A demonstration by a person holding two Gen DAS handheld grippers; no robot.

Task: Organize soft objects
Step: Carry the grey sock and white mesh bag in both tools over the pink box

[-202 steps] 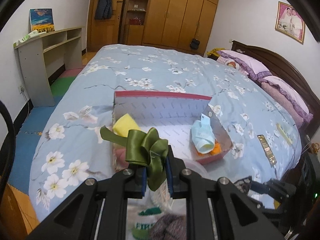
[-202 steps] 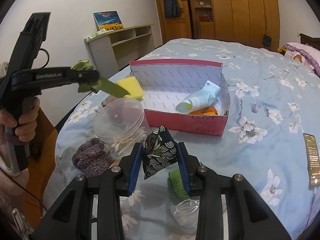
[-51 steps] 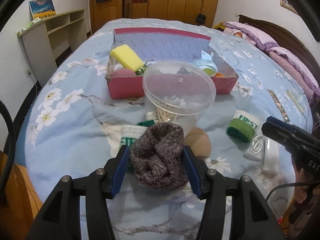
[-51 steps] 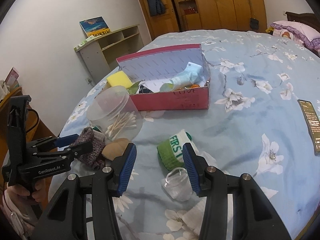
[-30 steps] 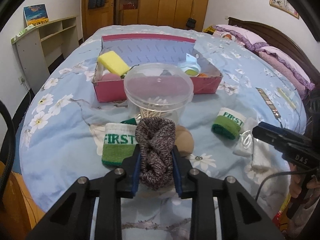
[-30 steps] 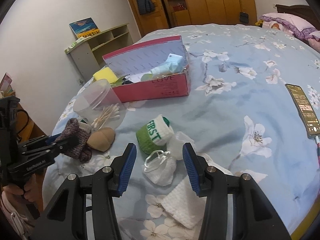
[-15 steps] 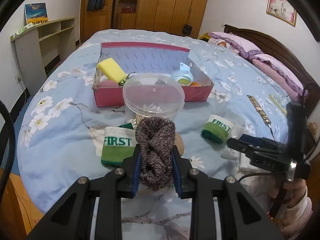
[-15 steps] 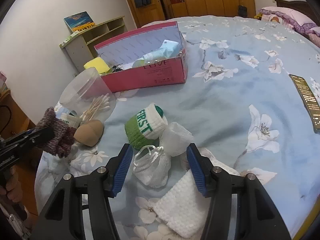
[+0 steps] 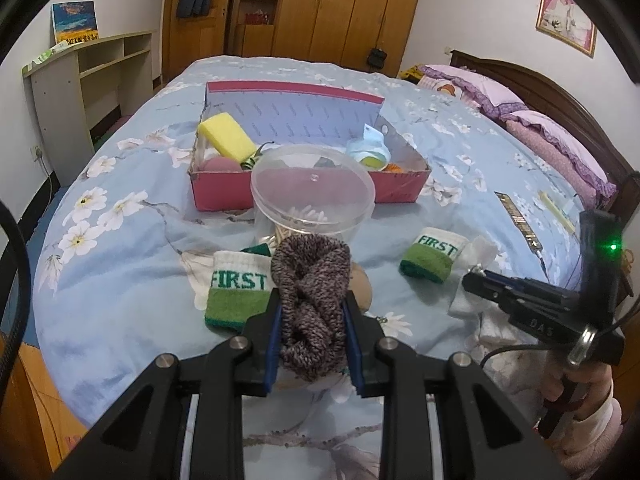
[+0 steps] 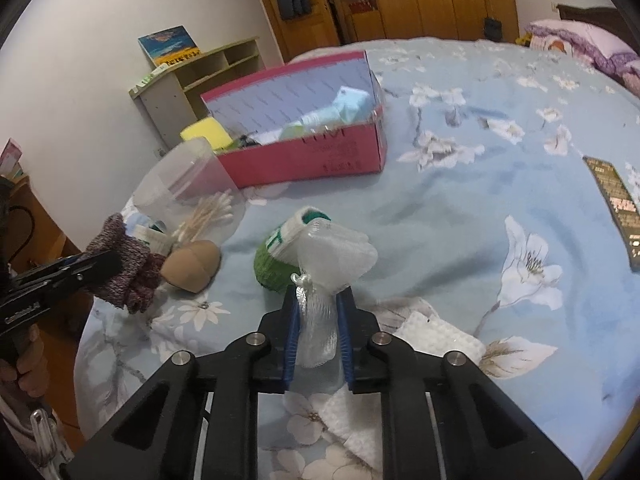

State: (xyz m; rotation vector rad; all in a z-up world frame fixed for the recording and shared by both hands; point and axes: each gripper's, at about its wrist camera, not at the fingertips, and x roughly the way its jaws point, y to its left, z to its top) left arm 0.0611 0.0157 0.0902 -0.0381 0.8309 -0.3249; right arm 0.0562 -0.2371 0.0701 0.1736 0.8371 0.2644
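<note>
My left gripper [image 9: 312, 304] is shut on a purple-grey knitted piece [image 9: 310, 280], held just above the bed. My right gripper [image 10: 318, 304] is shut on a white mesh pouch [image 10: 332, 256], whose top bulges above the pads. In the right wrist view the left gripper [image 10: 100, 262] and its knitted piece are at the left. An open pink box [image 9: 404, 186] further up the bed holds a yellow sponge [image 9: 228, 140] and a light blue item. Two green-and-white "FIRST" wristbands [image 9: 236, 292] [image 9: 430, 254] and a beige sponge [image 10: 192, 260] lie on the blue floral bedspread.
A clear tub of cotton swabs [image 9: 312, 196] stands between the grippers and the box. A white waffle cloth [image 10: 436, 340] lies under the right gripper. A phone [image 10: 616, 196] lies at the right. Pillows and headboard are far right, a shelf unit far left.
The right gripper's jaws have shut on the white mesh pouch and raised it off the bedspread. The left gripper keeps its hold on the knitted piece and has hardly moved.
</note>
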